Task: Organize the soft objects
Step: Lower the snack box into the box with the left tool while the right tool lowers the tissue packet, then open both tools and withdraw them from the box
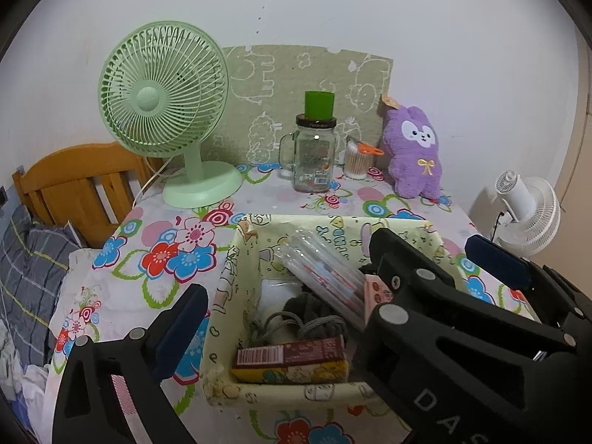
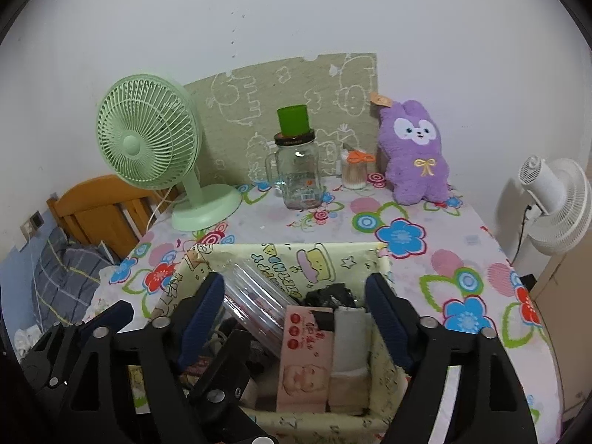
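Both grippers, left and right, hang wide open over the basket. The plush sits well beyond the jaws. Gripper lettering reads "DA".

both wrist views angled down, sharing basket

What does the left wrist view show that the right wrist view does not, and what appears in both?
Only the left wrist view shows the brown barcoded box in the basket. Only the right shows the pink packet's printed face and the wall socket. Both share the green fan, glass jar, purple plush toy and white fan.
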